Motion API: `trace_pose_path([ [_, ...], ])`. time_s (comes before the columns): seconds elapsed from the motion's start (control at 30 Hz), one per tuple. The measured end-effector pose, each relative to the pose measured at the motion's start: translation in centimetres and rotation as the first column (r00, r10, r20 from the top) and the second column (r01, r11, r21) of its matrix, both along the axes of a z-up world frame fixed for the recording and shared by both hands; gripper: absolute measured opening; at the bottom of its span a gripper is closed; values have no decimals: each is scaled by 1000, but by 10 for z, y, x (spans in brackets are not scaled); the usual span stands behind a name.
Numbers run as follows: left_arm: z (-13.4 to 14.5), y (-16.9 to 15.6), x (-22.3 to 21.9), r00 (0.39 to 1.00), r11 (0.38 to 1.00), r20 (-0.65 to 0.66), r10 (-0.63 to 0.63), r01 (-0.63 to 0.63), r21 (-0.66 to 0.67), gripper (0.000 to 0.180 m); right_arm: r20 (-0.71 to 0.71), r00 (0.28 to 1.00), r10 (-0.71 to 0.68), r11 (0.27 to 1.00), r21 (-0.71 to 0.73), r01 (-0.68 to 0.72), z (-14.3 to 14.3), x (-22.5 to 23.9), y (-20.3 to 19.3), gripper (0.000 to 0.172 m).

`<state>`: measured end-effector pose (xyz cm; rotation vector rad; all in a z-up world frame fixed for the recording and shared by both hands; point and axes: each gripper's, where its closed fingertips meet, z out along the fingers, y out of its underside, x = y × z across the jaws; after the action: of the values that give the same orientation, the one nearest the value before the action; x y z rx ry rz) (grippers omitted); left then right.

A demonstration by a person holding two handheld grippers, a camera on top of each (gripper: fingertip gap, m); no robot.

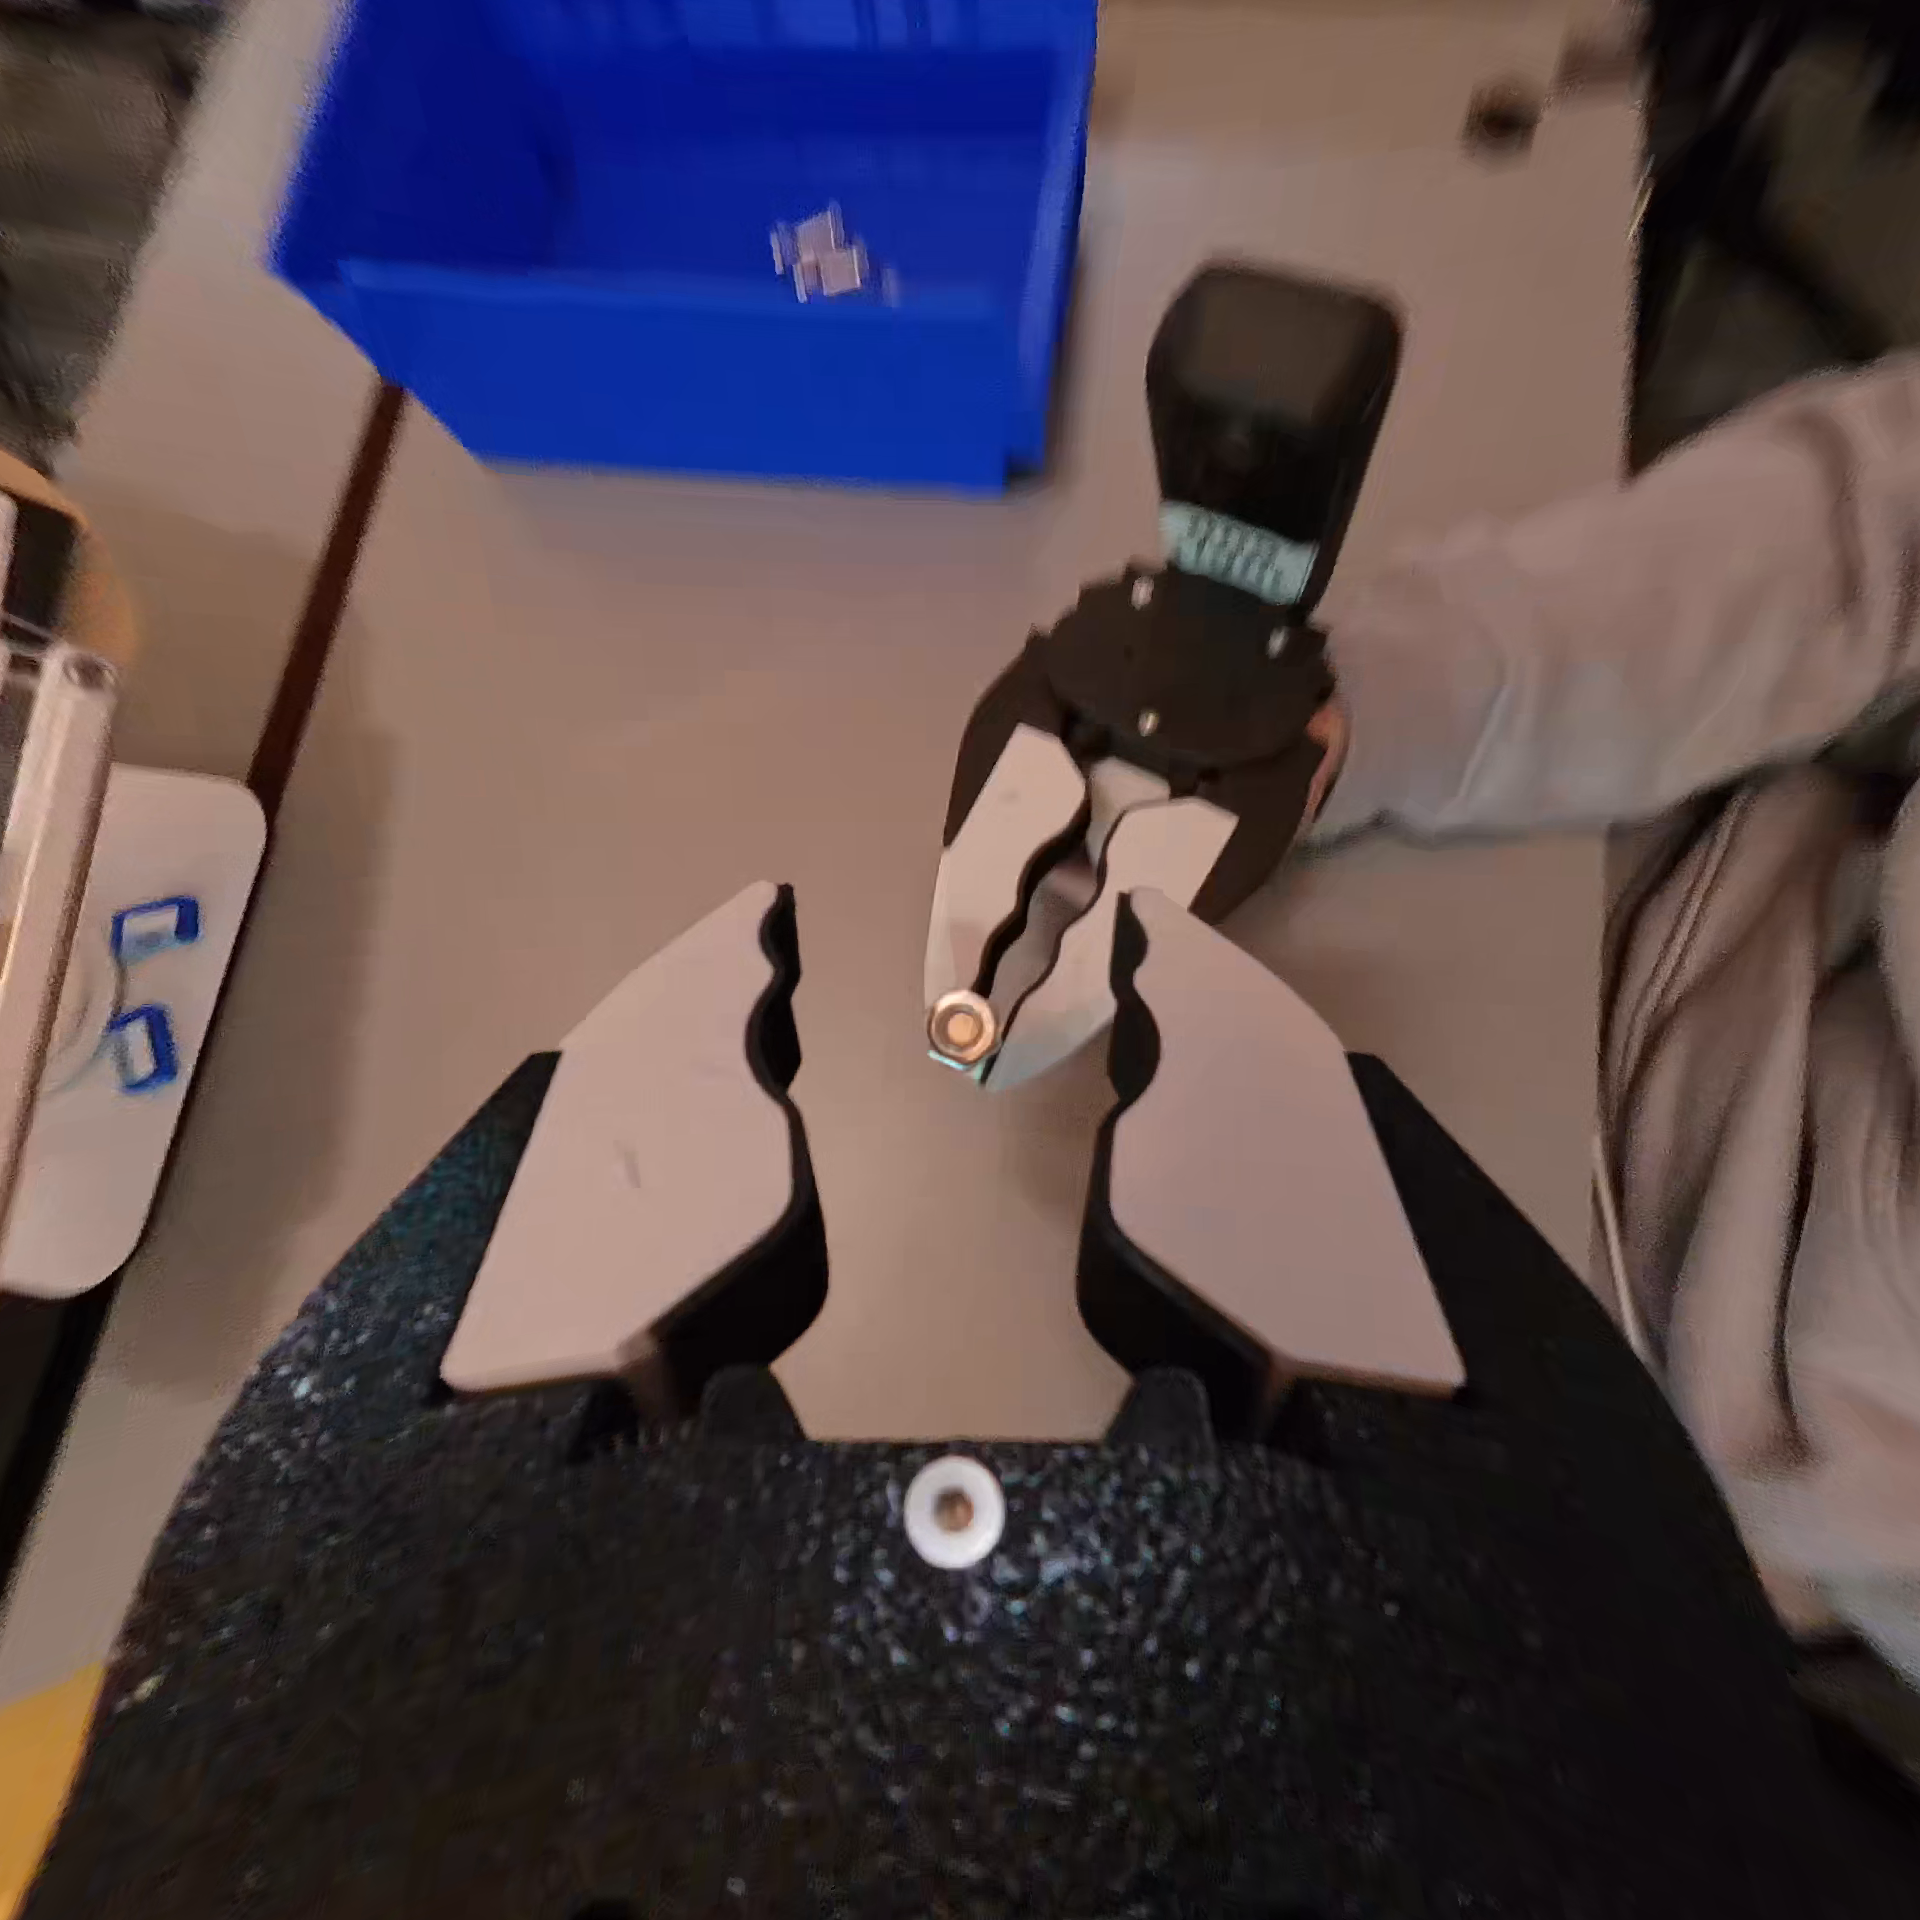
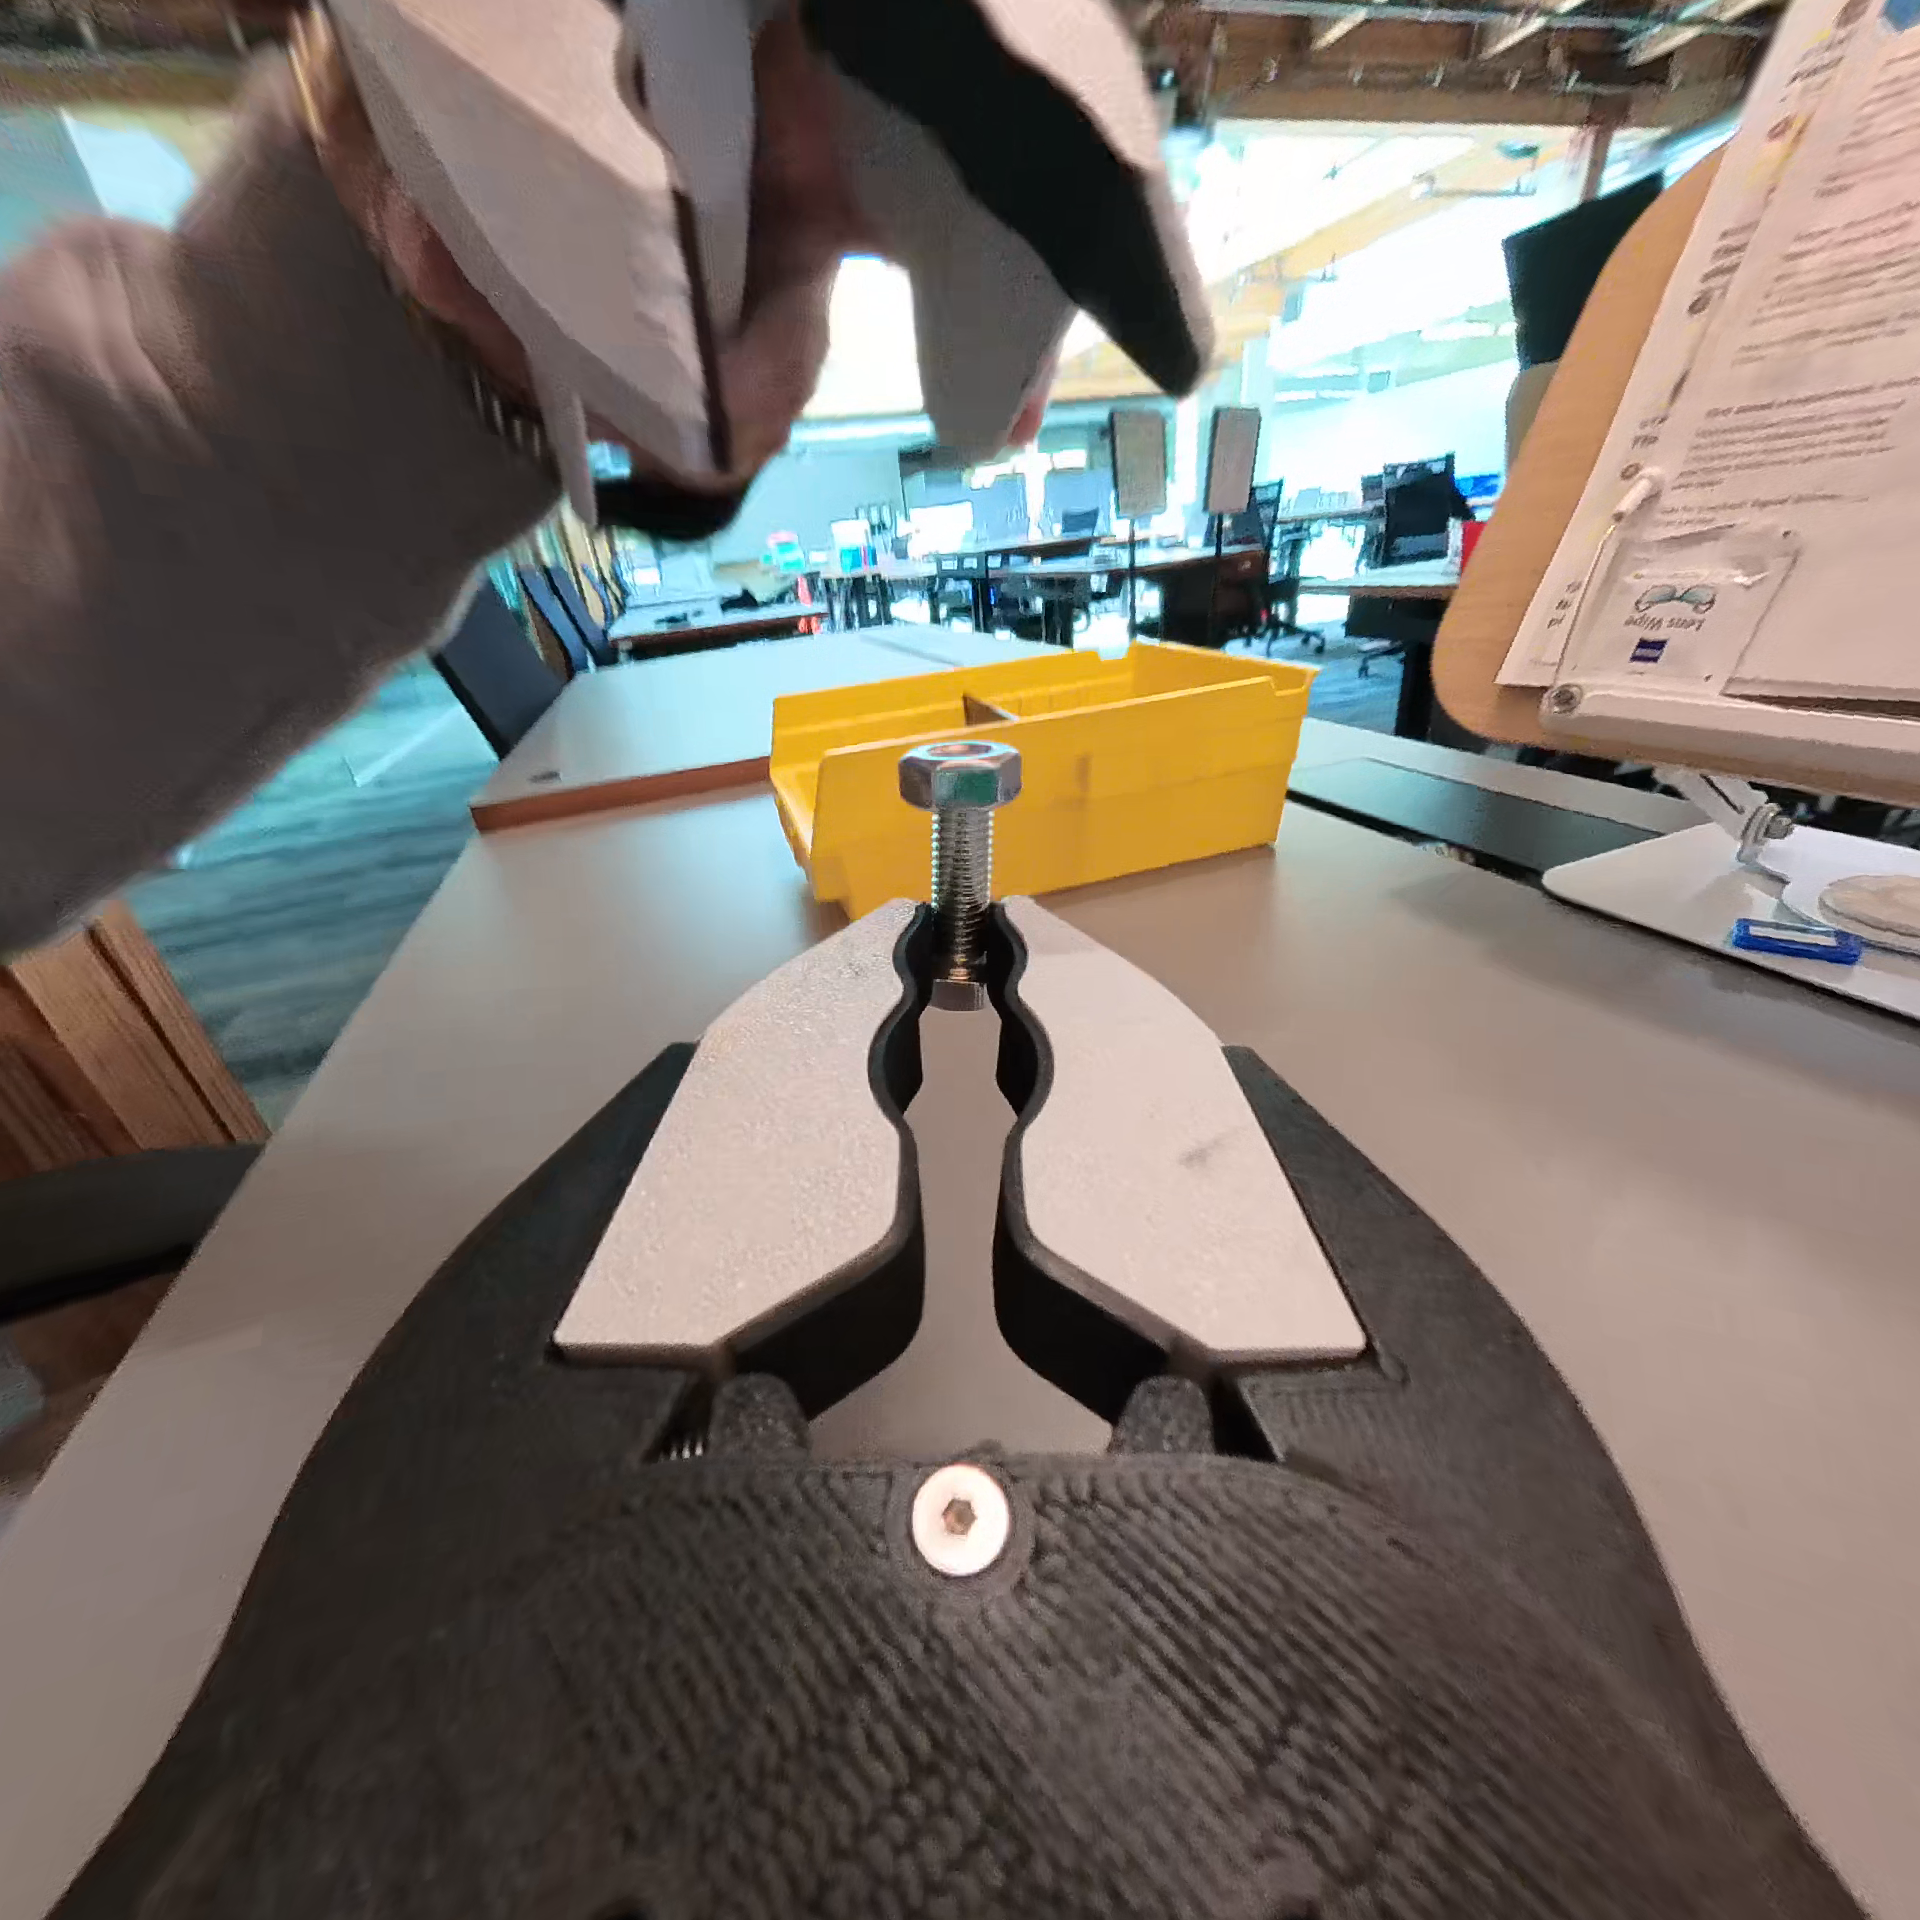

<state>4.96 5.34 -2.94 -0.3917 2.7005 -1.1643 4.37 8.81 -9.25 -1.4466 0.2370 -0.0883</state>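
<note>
Clearly, the right gripper [image 2: 958, 935] had its two fingers closed on a silver bolt [image 2: 958, 862], the black pads pressing the threaded shank on both sides near the centre of the right wrist view. The bolt stood upright, its hex head down between the pads and its free end pointing up. A silver nut [image 2: 959, 777] sat at the very top of the thread, with most of the shank bare between it and the fingertips; whether it had caught the thread or merely rested there could not be told.

At the centre of the left wrist view the left gripper [image 1: 951, 914] hung above with its fingers spread wide and nothing between them, the nut [image 1: 961, 1029] showing end-on in the gap below.

A yellow bin [image 2: 1143, 758] stood on the grey table [image 2: 1455, 1091] just behind the bolt, and a blue bin [image 1: 675, 364] holding a few small metal pieces lay at the upper left of the left wrist view. A document stand [image 2: 1766, 623] occupied the right edge of the right wrist view.
</note>
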Motion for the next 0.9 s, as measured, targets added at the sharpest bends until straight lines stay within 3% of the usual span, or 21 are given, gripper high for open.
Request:
trace_pose_path([
  [0.03,5,0,4,999,994,16,29,-28,-103,58,-5,1000,-7,1000,22,7,3,2,-3,9],
  [0.23,-6,11,27,983,841,79,164,-98,-532,57,-10,998,-63,996,59,64,6,14,-13,9],
  [0.4,-28,15,26,973,712,119,197,-58,-700,53,1,993,-119,992,29,119,2,23,-18,9],
  [0.47,-37,14,25,968,699,144,205,-41,-713,49,3,991,-131,991,9,131,-2,25,-18,9],
  [0.57,-47,10,18,973,731,154,170,-19,-682,46,-1,992,-127,992,-16,127,-6,25,-15,9],
  [0.9,-50,8,12,976,725,139,165,-25,-689,30,20,995,-95,995,-41,96,-9,17,-7,9],
])
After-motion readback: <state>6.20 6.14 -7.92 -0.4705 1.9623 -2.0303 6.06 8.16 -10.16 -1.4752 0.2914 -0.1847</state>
